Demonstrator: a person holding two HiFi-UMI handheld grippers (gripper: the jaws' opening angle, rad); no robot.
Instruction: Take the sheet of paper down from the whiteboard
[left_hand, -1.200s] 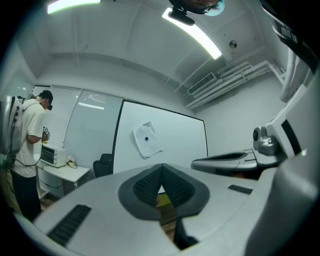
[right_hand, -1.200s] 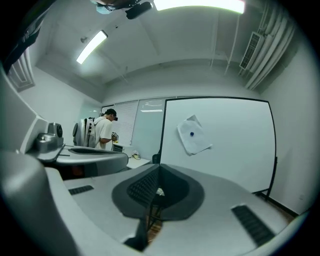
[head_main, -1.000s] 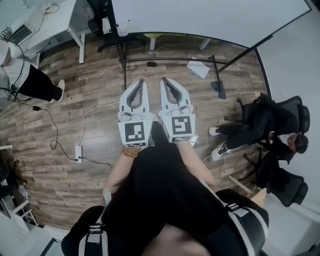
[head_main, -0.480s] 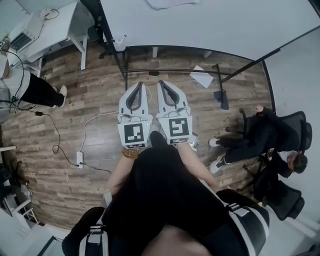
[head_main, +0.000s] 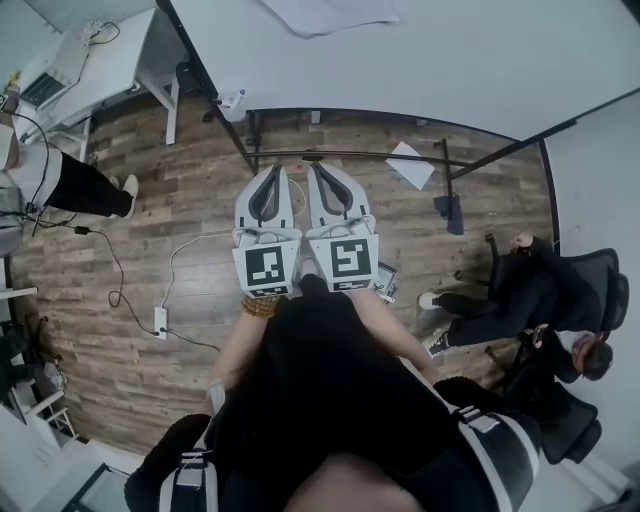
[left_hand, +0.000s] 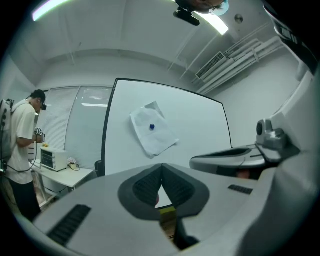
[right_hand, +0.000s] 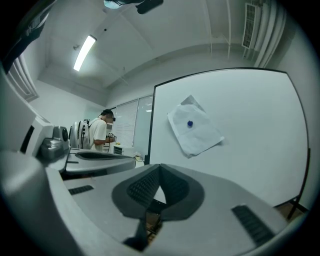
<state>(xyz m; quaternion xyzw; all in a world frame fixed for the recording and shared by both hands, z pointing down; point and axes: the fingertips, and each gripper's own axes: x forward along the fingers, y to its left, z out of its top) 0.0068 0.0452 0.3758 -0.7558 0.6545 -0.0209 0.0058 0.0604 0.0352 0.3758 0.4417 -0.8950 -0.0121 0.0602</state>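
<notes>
While held side by side above the wood-plank floor (head_main: 190, 200), left claw (head_main: 272, 170) and right claw (head_main: 318, 166) are both pressed closed, empty. Open floor ahead up to the black-framed whiteboard (right_hand: 250, 115). The sheet of paper (right_hand: 196, 132), white, creased and tilted, hangs there under a round blue magnet (right_hand: 190, 123), well apart from both tips.

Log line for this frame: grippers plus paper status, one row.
left gripper: shut, empty | right gripper: shut, empty | sheet of paper: on whiteboard, pinned by blue magnet | contact with paper: none
</notes>
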